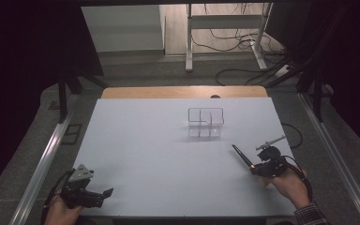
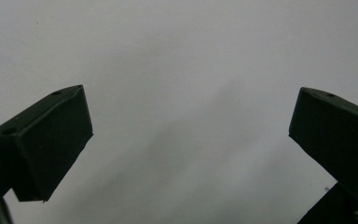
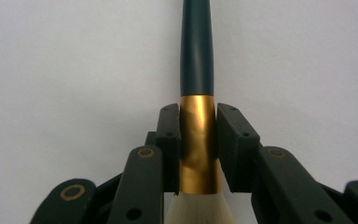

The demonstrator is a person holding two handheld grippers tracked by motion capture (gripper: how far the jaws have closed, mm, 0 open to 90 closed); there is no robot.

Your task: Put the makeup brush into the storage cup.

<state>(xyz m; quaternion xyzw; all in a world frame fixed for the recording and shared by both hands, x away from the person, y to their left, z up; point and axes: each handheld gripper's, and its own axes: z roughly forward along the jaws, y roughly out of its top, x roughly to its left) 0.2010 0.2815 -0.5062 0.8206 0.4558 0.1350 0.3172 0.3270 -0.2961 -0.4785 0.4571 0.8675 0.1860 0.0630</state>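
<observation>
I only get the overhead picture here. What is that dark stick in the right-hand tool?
Observer: A brush. The right gripper is shut on its gold band, with pale bristles at the base.
Operator: Which way does the handle point?
Observer: Away from the hand; from above it slants toward the clear box.
Operator: Is the left tool holding anything?
Observer: No. The left gripper has its fingers wide apart over the bare white table.

Left hand-held gripper (image 1: 104, 193) gapes; right hand-held gripper (image 3: 198, 140) clamped.
</observation>
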